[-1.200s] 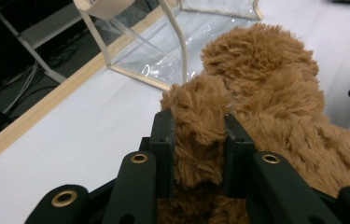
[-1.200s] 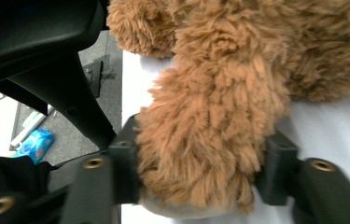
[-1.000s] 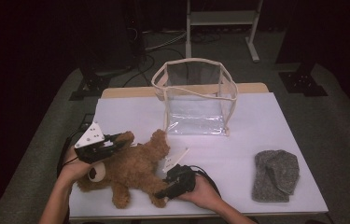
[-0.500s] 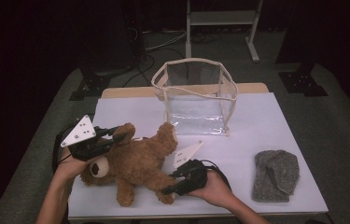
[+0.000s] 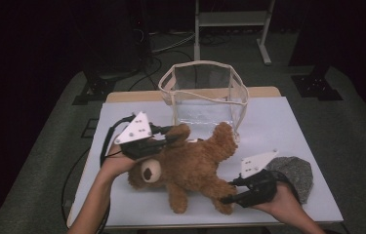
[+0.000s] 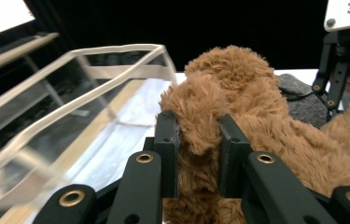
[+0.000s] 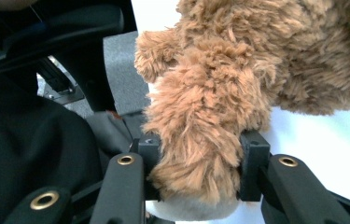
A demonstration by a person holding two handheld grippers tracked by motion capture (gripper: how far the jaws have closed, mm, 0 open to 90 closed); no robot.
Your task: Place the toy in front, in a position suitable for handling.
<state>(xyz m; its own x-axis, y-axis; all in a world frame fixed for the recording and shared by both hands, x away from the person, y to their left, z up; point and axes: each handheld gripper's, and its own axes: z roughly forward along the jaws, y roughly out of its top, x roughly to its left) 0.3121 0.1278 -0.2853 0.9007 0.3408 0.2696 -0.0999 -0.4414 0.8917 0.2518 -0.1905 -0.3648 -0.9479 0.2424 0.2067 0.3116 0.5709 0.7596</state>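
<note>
High view: I have the teddy bear [image 5: 190, 165] lying across the near half of the white table [image 5: 288, 126], head to the left, legs to the near right. The clear bag [image 5: 204, 95] stands open just beyond it, toward the far side; a grey knitted cloth [image 5: 297, 173] lies at the right, beside my right hand. My left gripper [image 5: 163, 139] is at the bear's far arm, my right gripper [image 5: 227, 197] at its near-right leg. Judgement: the bear is light, soft and floppy, so it will sag between two hold points and the head will hang unless both ends are carried.

Left gripper view: the jaws are clamped tight on a fold of the bear's arm [image 6: 198, 135], plush squeezed between the pads. The bag's pale rim [image 6: 93, 67] is to the left, close by. Fur compresses a lot; I judge the grip secure only because it bites deep into the limb, not the pile alone.

Right gripper view: the jaws are pinched on the bear's leg [image 7: 200, 140], near the foot, with fur bulging over both pads. The table shows white at the right. Judgement: limbs are the best handles; nothing here is fragile or slippery, but fur tips could slide out.
</note>
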